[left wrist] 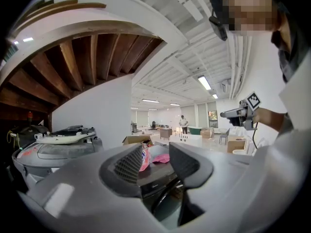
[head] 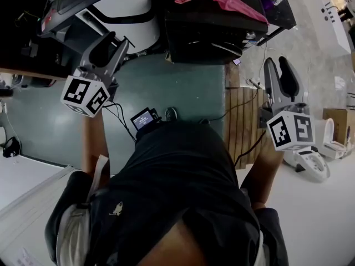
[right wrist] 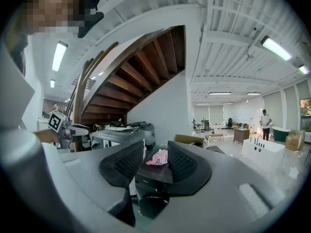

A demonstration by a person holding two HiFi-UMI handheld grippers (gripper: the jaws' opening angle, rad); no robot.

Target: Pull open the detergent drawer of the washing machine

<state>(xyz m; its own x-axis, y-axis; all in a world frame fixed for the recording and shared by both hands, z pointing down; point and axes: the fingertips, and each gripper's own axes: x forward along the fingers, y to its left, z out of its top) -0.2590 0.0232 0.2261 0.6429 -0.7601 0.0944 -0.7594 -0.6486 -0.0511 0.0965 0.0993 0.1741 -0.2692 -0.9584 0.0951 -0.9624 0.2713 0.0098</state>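
Observation:
The black washing machine (head: 213, 32) stands ahead of me with a pink cloth (head: 236, 4) on its top. Its detergent drawer cannot be made out in any view. My left gripper (head: 111, 46) is held level in the air, some way short of the machine and to its left. Its jaws are drawn close with nothing between them. My right gripper (head: 279, 71) hovers to the right of the machine, also level, jaws close and empty. Between the right jaws the washing machine (right wrist: 148, 178) and pink cloth (right wrist: 158, 158) show. The left gripper view catches the washing machine (left wrist: 158, 176) too.
A grey and white machine (head: 113, 7) stands left of the washer. On the green floor lie cables and a small screen device (head: 143, 118). A wooden platform (head: 242, 121), a white fixture (head: 310, 162) and a cardboard box (head: 335, 121) are to the right. A wooden staircase (right wrist: 141, 67) rises overhead.

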